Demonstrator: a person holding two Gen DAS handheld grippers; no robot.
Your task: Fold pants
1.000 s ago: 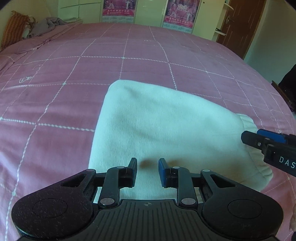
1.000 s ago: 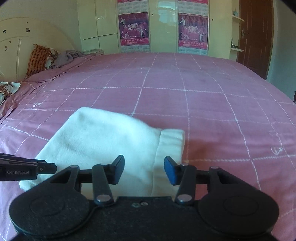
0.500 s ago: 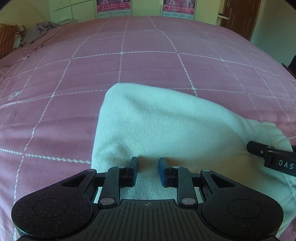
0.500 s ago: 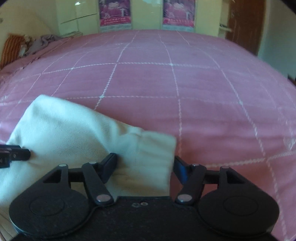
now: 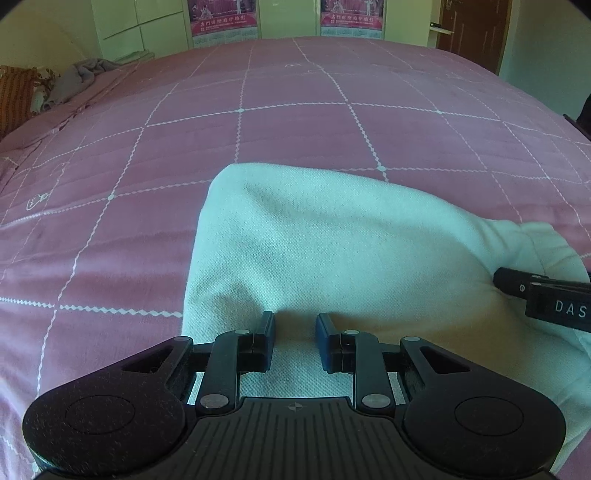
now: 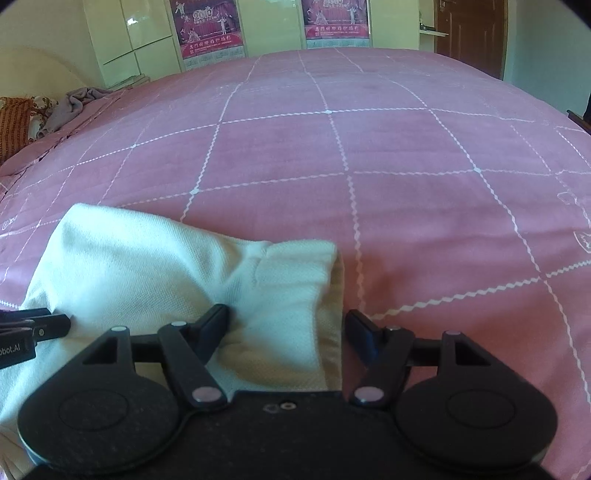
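Now folded into a thick pad, white pants [image 5: 332, 251] lying on the pink checked bedspread [image 5: 258, 110], near its front edge. Left tool [image 5: 294, 341] low over the near hem of the pants, jaws parted by a narrow gap, fabric showing between them but not pinched. Right tool [image 6: 286, 325] at the ribbed waistband end of the pants [image 6: 184, 277], jaws spread wide, straddling a raised bunch of cloth; left finger [image 6: 216, 321] pressed against the fabric, right finger [image 6: 360, 326] just past the cloth's edge, over the bedspread. Cannot tell whether any cloth actually gripped there. Right tool's tip also visible from the left wrist view [image 5: 546, 295], resting on the pants at their right end. Beyond the pants: an orange patterned pillow [image 6: 13, 125] and a crumpled grey garment [image 6: 79, 99] at the far left of the bedspread, two posters [image 6: 207, 27] on pale cupboard doors, a brown door [image 6: 472, 33] to the far right.
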